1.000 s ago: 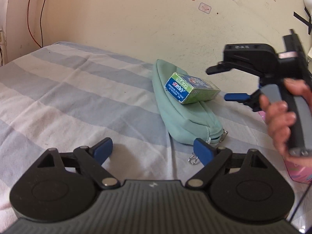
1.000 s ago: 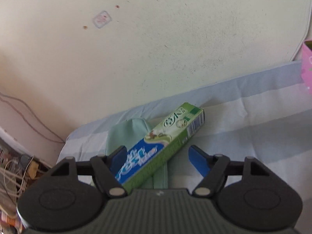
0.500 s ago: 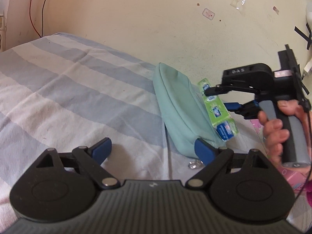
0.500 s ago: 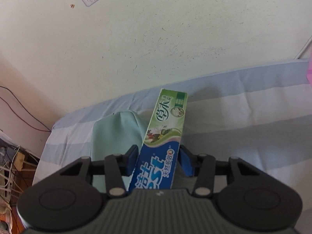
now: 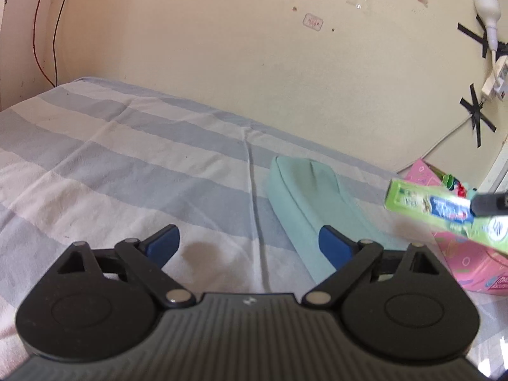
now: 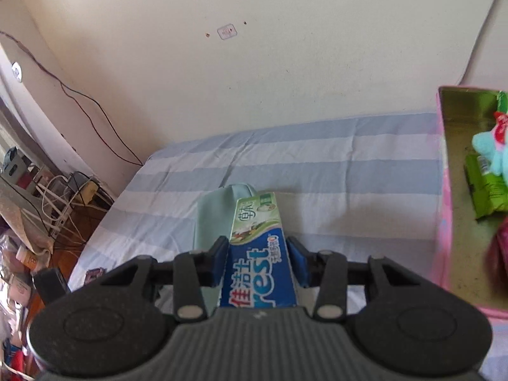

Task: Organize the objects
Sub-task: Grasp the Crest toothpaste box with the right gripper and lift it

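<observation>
A green and blue toothpaste box [image 6: 257,219] sticks out forward between the blue pads of my right gripper [image 6: 258,250], whose jaws are closing on it and press its sides. In the left wrist view the same toothpaste box [image 5: 422,209] hangs in the air at the right, above a pink box [image 5: 470,273]. A mint-green zip pouch [image 5: 311,197] lies on the striped bed sheet [image 5: 127,165]. My left gripper [image 5: 249,238] hovers low over the sheet, jaws wide and still opening, nothing between them; its right finger is just in front of the pouch's near end.
The open pink box [image 6: 444,222] stands at the right and holds a green packet [image 6: 485,190] and a turquoise plush toy [image 6: 492,152]. A wall runs behind the bed. Cables and clutter [image 6: 57,190] lie on the floor past the bed's left edge.
My right gripper closed on the toothpaste box, lifted it off the pouch and carried it right toward the pink box. The left gripper stayed roughly in place.
</observation>
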`<action>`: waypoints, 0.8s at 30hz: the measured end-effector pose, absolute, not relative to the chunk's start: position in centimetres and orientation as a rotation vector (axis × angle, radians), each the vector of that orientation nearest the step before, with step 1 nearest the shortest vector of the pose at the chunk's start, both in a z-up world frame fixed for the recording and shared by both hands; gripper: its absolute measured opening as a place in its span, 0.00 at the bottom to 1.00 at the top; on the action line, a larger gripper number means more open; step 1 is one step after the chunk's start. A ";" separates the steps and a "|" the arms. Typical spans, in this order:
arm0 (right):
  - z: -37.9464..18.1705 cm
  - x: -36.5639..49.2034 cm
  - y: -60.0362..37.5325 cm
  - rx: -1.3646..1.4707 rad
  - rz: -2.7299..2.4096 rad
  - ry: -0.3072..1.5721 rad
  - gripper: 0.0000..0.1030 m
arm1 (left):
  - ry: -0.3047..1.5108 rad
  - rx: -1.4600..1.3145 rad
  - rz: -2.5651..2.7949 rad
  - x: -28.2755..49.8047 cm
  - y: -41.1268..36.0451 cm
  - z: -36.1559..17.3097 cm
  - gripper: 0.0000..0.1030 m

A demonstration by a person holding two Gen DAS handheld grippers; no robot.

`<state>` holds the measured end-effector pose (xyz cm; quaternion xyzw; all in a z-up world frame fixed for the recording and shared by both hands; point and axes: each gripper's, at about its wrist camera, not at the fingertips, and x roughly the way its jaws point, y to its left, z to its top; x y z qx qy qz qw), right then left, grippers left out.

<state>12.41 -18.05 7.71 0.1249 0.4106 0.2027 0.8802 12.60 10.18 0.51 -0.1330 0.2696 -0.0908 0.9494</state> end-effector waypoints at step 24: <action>-0.7 -7.8 -27.3 0.014 0.154 0.710 0.68 | 0.659 0.085 -0.823 11.4 -11.4 0.6 0.92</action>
